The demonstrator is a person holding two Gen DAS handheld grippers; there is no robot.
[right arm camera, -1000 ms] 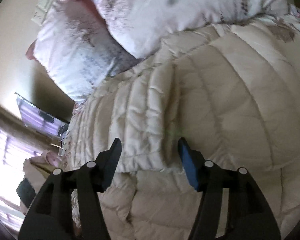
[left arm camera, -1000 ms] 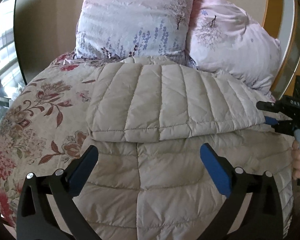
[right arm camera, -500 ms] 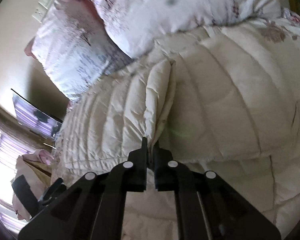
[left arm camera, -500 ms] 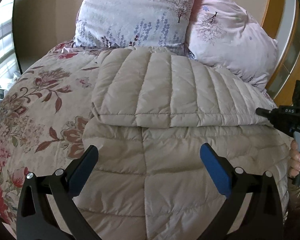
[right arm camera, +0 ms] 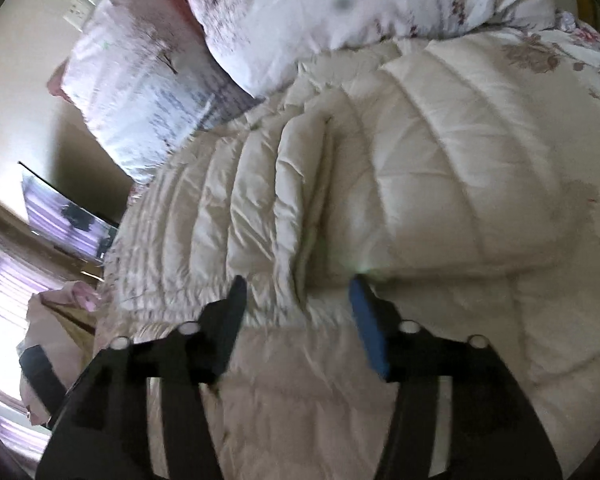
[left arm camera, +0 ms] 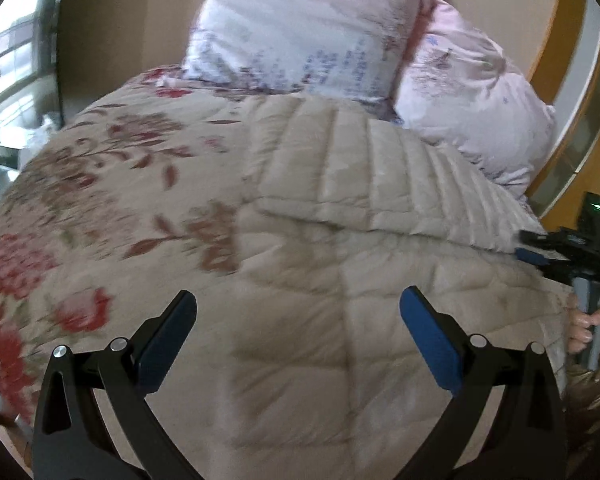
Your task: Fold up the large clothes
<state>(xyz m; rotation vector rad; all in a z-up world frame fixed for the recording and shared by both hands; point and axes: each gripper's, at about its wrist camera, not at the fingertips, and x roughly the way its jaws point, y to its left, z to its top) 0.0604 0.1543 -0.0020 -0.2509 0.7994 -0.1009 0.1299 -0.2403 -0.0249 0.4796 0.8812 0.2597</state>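
Note:
A beige quilted down jacket [left arm camera: 340,280] lies spread on a bed, its far part folded back toward me in a flat layer [left arm camera: 372,184]. My left gripper [left arm camera: 296,320] is open and empty above the jacket's near half. My right gripper [right arm camera: 296,300] is open at the folded layer's edge [right arm camera: 308,216], with cloth bulging between its fingers. It also shows in the left wrist view [left arm camera: 540,252] at the jacket's right side, held by a hand.
A floral bedspread [left arm camera: 100,208] covers the bed left of the jacket. Two pale printed pillows [left arm camera: 300,28] [left arm camera: 472,100] lean on the headboard wall. A window [left arm camera: 8,52] lies far left. A wooden door frame [left arm camera: 556,56] stands at right.
My right gripper, shut on the jacket's folded edge half a second ago, has opened and let it go. The left gripper has drifted and its view has swung left.

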